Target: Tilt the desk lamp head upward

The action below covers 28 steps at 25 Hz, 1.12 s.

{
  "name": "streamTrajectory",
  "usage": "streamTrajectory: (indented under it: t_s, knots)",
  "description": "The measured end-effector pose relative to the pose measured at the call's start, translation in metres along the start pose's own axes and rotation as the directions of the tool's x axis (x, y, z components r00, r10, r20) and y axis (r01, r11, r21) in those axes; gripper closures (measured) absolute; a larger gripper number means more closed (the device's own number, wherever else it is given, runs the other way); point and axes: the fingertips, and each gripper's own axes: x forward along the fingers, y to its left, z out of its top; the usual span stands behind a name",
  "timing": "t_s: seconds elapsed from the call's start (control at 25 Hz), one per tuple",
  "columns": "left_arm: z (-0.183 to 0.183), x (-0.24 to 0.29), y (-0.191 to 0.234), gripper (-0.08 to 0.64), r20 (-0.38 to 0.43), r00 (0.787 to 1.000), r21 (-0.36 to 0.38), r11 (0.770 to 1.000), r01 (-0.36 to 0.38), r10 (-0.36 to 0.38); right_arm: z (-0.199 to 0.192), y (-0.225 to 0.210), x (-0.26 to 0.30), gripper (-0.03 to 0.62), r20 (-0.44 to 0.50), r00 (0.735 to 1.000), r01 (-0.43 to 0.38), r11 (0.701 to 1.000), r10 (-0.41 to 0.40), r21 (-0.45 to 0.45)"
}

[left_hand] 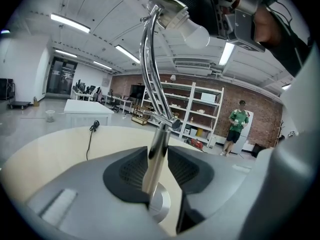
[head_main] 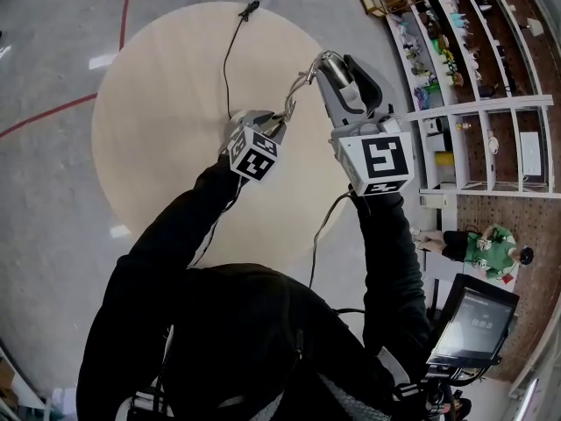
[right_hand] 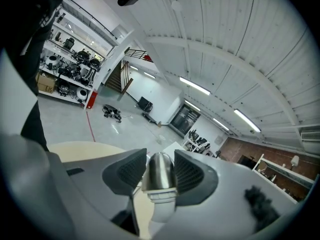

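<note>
**A:** Where is the desk lamp [head_main: 299, 84] at this moment?

**B:** It stands on the round pale desk [head_main: 166, 103]. Its round foot [left_hand: 161, 206] lies flat on the top, and a chrome pole [left_hand: 156, 154] goes up from it.

**A:** And the left gripper [head_main: 279, 128]?

**B:** It is low, at the pole. The pole stands between its two dark pads [left_hand: 131, 171] and both lie against it, so this gripper pinches the pole just above the foot.

**A:** What about the right gripper [head_main: 338, 75]?

**B:** It is higher and reaches to the lamp head [left_hand: 175, 9]. Its pads [right_hand: 192, 171] are closed on the chrome shade [right_hand: 159, 166], one on each side. The white bulb [left_hand: 194, 34] sticks out of the shade.

**A:** How is the head joined to the pole?

**B:** By thin curved rods [left_hand: 146, 66], which rise from a joint at the top of the pole and bend over to the head.

**A:** Is there anything else on the desk?

**B:** Only a black cord [head_main: 226, 64] – it runs from near the left gripper across the desk, and its plug [head_main: 250, 9] lies at the far edge.
</note>
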Motion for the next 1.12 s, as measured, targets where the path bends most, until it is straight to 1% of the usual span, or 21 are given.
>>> streamTrajectory:
  t_s: [0.12,0.28,0.52,0.64,0.76,0.88,0.96,1.04,1.12]
  knots:
    - [-0.004,-0.001,0.002,0.428,-0.010,1.000,0.000,1.000,-0.002,0.002,0.001,0.000,-0.001,0.413,0.015,1.000,-0.002,1.000,0.002,0.022]
    - [-0.003,-0.003,0.003,0.428,-0.011,1.000,0.003,1.000,-0.008,0.008,0.004,-0.004,-0.006,0.413,0.043,0.999,-0.001,0.996,-0.002,0.090]
    - [-0.008,-0.023,-0.001,0.430,-0.027,1.000,0.009,1.000,-0.013,0.014,0.015,-0.010,-0.028,0.413,0.074,0.996,0.030,0.988,-0.041,0.150]
    - [-0.015,-0.029,-0.004,0.430,-0.035,0.999,-0.012,1.000,-0.003,0.003,0.013,-0.016,-0.040,0.413,0.096,0.993,0.047,0.978,-0.068,0.205]
    - [-0.015,-0.041,-0.007,0.430,-0.025,1.000,-0.047,0.999,0.017,-0.018,0.001,-0.020,-0.055,0.413,0.103,0.990,0.062,0.961,-0.092,0.270]
    - [-0.012,-0.058,-0.008,0.433,0.002,1.000,-0.081,0.996,0.022,-0.022,-0.021,-0.021,-0.072,0.413,0.094,0.989,0.071,0.930,-0.112,0.361]
    - [-0.010,-0.071,-0.011,0.437,0.026,1.000,-0.127,0.992,0.018,-0.015,-0.040,-0.017,-0.082,0.413,0.087,0.989,0.069,0.898,-0.119,0.434]
    - [-0.010,-0.085,-0.020,0.446,0.049,0.999,-0.185,0.983,0.021,-0.012,-0.061,-0.011,-0.093,0.413,0.084,0.989,0.062,0.852,-0.123,0.519]
    - [-0.008,-0.101,-0.034,0.453,0.068,0.998,-0.218,0.976,0.024,-0.009,-0.080,-0.004,-0.106,0.425,0.095,0.988,0.040,0.788,-0.124,0.614]
